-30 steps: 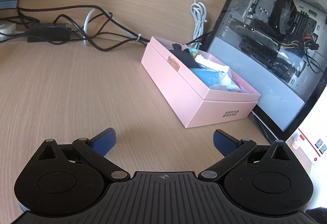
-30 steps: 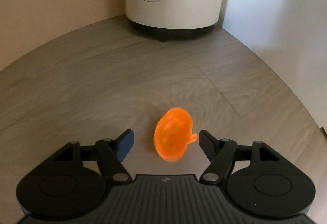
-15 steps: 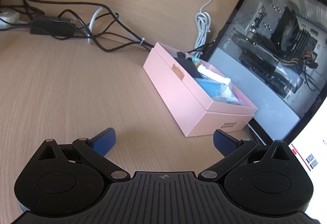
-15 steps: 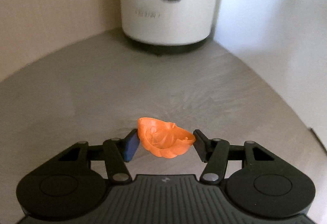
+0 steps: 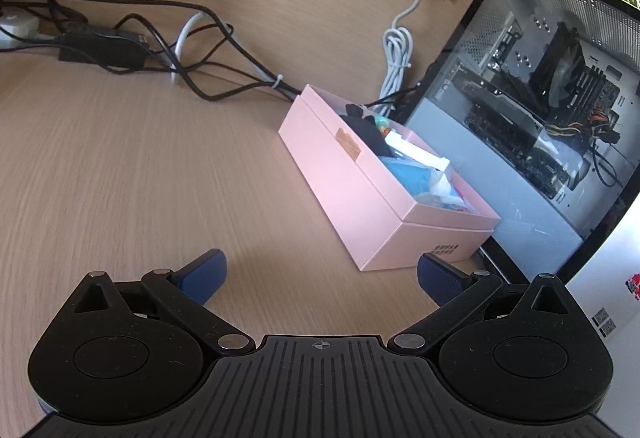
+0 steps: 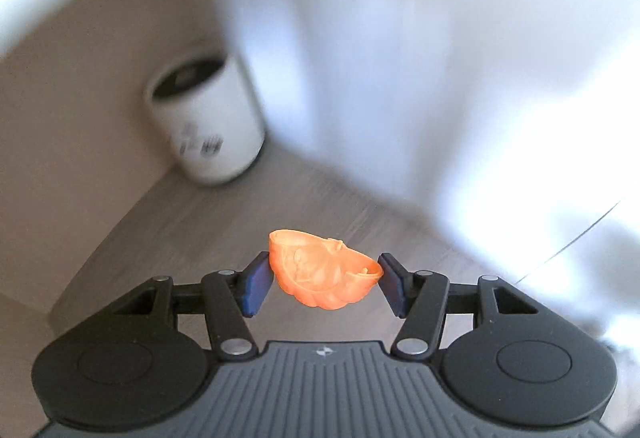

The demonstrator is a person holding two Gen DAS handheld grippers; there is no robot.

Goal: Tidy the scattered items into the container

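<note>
Lying crosswise, hollow up: orange shell [image 6: 324, 274]

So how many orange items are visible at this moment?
1: an orange shell-like piece, clamped in the right gripper above the floor. More could be buried in the pink box; its contents overlap.

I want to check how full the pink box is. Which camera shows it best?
The left wrist view: the pink box sits open on the desk ahead of the empty left gripper, its contents visible. The right wrist view shows none of it, only the right gripper holding an orange toy.
</note>
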